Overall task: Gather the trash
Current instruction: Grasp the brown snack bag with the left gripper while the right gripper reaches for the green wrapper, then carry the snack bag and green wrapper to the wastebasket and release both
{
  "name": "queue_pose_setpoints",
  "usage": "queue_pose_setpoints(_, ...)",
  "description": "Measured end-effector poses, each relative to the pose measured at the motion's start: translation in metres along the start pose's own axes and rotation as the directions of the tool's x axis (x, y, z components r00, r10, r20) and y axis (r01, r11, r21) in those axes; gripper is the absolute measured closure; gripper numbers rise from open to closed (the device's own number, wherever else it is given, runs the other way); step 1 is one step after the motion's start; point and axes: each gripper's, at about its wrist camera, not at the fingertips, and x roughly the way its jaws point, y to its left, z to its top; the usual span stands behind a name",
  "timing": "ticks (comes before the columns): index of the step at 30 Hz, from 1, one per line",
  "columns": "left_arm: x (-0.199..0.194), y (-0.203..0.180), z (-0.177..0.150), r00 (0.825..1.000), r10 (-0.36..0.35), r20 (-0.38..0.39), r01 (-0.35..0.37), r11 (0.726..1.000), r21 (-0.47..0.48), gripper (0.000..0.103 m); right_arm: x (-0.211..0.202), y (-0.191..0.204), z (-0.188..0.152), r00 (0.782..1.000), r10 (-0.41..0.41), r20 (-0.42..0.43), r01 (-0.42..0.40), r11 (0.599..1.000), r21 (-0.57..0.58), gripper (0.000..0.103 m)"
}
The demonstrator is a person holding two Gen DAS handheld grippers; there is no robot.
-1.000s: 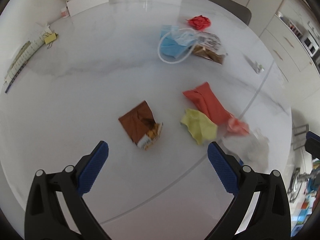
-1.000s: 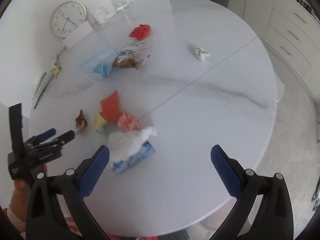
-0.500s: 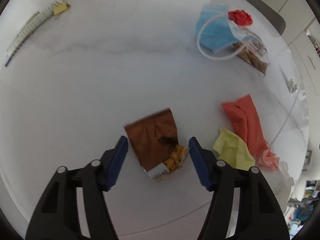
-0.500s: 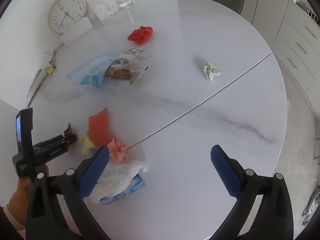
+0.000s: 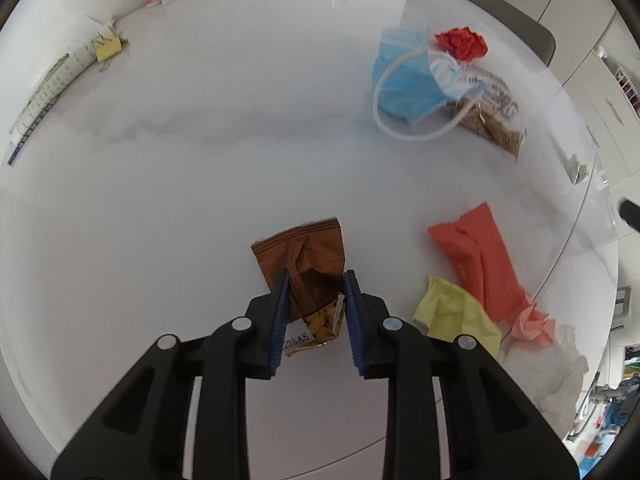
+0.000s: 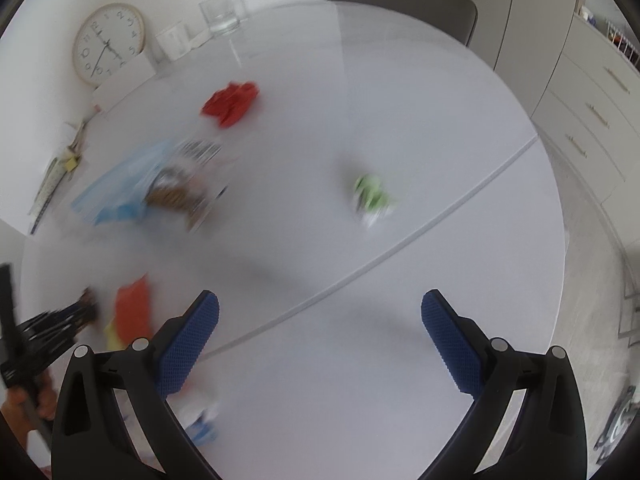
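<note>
Left gripper, jaws just closing, narrow, pads pressing a crumpled brown foil snack wrapper on the round white marble table. Yellow paper scrap and orange-red pouch lie at 3 o'clock of it, blue face mask at 1 o'clock. Right gripper spread wide, nothing between; green-white paper wad at its 12 o'clock, blurred.

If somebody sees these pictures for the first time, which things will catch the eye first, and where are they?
First, the left gripper, whose jaws have just been closing around the brown snack wrapper at the near edge of the white table. Then the coloured litter: a blue face mask beside a red paper ball farther back, and an orange packet on the right.
</note>
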Motion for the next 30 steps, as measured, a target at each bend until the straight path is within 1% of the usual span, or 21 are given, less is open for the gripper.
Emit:
queue_pose_setpoints(1,0.0,0.0,0.002,1.0,-0.004,0.001,0.004,1.0,0.002,0.077,0.006,-0.004,0.007,1.0,-0.009,0.0,0.009,1.0,-0.003,0.003)
queue_pose_setpoints(5,0.004,0.003,0.006,1.0,-0.008,-0.006,0.008,1.0,-0.001,0.077,0.041,-0.019,0.036,1.0,-0.01,-0.018,0.01,1.0,-0.007,0.016)
queue_pose_setpoints(7,0.005,0.007,0.007,1.0,-0.01,-0.015,0.009,1.0,-0.011,0.077,0.056,-0.022,0.043,0.999,-0.025,-0.035,0.025,1.0,-0.011,0.02)
queue_pose_setpoints(10,0.006,0.014,0.008,1.0,-0.009,-0.022,0.008,1.0,-0.023,0.077,0.073,-0.023,0.047,0.997,-0.034,-0.068,0.033,0.999,-0.024,0.034)
queue_pose_setpoints(12,0.007,0.017,0.009,1.0,0.002,-0.022,-0.002,1.0,-0.03,0.077,0.08,-0.022,0.046,0.994,-0.051,-0.092,0.048,0.998,-0.039,0.051)
queue_pose_setpoints(13,0.007,0.019,0.009,1.0,0.006,-0.023,-0.006,0.999,-0.031,0.077,0.081,-0.021,0.044,0.994,-0.062,-0.093,0.058,0.997,-0.046,0.054)
queue_pose_setpoints(14,0.006,0.02,0.009,1.0,0.009,-0.021,-0.009,0.999,-0.032,0.077,0.08,-0.02,0.043,0.993,-0.076,-0.087,0.071,0.996,-0.058,0.063)
queue_pose_setpoints(15,0.006,0.021,0.008,1.0,0.009,-0.021,-0.009,0.999,-0.033,0.077,0.079,-0.018,0.042,0.993,-0.087,-0.085,0.081,0.994,-0.072,0.069)
queue_pose_setpoints(17,0.006,0.023,0.007,1.0,0.008,-0.023,-0.008,0.999,-0.035,0.077,0.077,-0.017,0.039,0.993,-0.079,-0.083,0.073,0.995,-0.07,0.071)
queue_pose_setpoints(20,0.001,0.018,0.005,1.0,0.007,-0.018,-0.008,1.0,-0.026,0.077,0.07,-0.018,0.035,0.994,-0.066,-0.082,0.061,0.996,-0.059,0.071)
queue_pose_setpoints(23,-0.009,0.011,0.004,1.0,-0.002,-0.001,0.002,1.0,0.001,0.077,0.053,-0.018,0.027,0.997,-0.049,-0.064,0.047,0.998,-0.038,0.071)
queue_pose_setpoints(27,-0.031,-0.009,-0.001,0.999,-0.042,0.017,0.041,0.998,0.051,0.077,0.014,-0.018,0.001,0.999,-0.019,-0.031,0.019,1.0,0.0,0.071)
queue_pose_setpoints(29,-0.045,-0.023,-0.006,0.997,-0.072,0.029,0.069,0.994,0.089,0.077,-0.005,-0.019,-0.015,1.0,-0.005,-0.022,0.005,1.0,0.019,0.071)
queue_pose_setpoints(30,-0.054,-0.033,-0.01,0.995,-0.091,0.034,0.086,0.989,0.119,0.077,-0.018,-0.019,-0.029,1.0,0.004,-0.021,-0.003,0.999,0.032,0.071)
